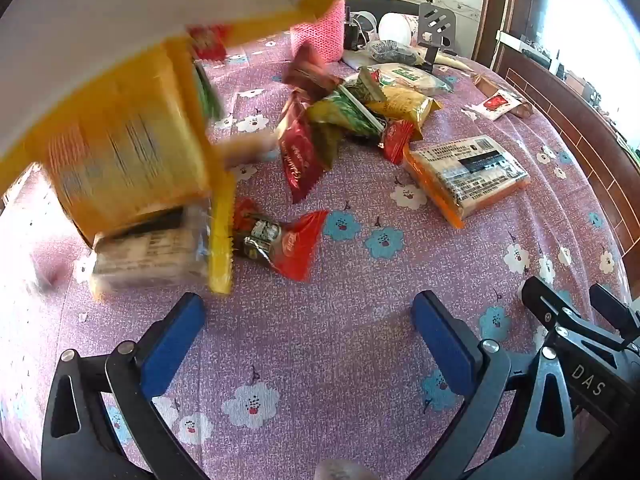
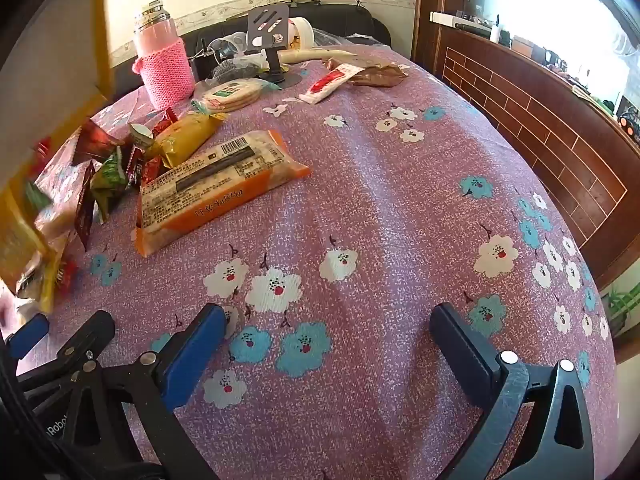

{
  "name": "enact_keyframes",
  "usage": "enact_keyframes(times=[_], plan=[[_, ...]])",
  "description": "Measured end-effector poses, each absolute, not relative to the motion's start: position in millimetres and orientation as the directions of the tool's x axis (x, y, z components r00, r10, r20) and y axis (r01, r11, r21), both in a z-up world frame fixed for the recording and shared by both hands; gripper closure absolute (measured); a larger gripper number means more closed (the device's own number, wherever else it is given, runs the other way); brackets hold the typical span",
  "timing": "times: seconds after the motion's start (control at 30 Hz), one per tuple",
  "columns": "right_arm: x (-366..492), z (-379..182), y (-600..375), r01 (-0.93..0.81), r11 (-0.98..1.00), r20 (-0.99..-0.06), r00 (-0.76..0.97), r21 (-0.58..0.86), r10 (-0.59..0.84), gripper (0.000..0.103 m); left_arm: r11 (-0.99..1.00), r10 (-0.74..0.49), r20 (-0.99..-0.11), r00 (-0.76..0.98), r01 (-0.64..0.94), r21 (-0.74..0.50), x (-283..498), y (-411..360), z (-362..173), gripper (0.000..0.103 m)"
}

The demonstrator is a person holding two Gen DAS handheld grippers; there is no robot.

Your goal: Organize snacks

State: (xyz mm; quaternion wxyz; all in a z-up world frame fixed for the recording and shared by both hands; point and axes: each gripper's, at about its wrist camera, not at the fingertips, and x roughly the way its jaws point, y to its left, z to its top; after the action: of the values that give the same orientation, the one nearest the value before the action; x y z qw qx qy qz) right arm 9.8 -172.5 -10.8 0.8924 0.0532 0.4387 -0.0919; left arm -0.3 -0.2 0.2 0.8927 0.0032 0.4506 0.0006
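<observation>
we hold both grippers low over the purple flowered cloth point(image 2: 380, 200), left gripper point(image 1: 308, 332) and right gripper point(image 2: 324, 340) jaws spread wide, nothing between them. beyond, orange-edged packet point(image 2: 216, 188) lies flat mid-table. snack pile point(image 1: 344, 120) just left of it. far: pink knit-sleeved bottle point(image 2: 164, 68), upright.

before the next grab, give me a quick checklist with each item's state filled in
1. Left gripper open and empty: ok.
2. Right gripper open and empty: ok.
3. Orange-edged cracker pack lying flat, top uncovered: ok.
4. Snack pile settled: not ok; blurred yellow box and packets are in motion.
5. Pink-sleeved bottle upright, apart from the pack: ok.
6. A bin for sorted snacks: cannot tell.
</observation>
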Motion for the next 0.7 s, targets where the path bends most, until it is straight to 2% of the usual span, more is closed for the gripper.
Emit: enact_keyframes(times=[0.7], plan=[[9.9, -10.8, -172.5, 0.211, 0.978, -0.792, 0.598, 0.012, -0.119, 0.0, 1.0, -0.001, -0.807, 0.59, 0.002, 0.0, -1.2, 0.6, 0.0, 0.0]])
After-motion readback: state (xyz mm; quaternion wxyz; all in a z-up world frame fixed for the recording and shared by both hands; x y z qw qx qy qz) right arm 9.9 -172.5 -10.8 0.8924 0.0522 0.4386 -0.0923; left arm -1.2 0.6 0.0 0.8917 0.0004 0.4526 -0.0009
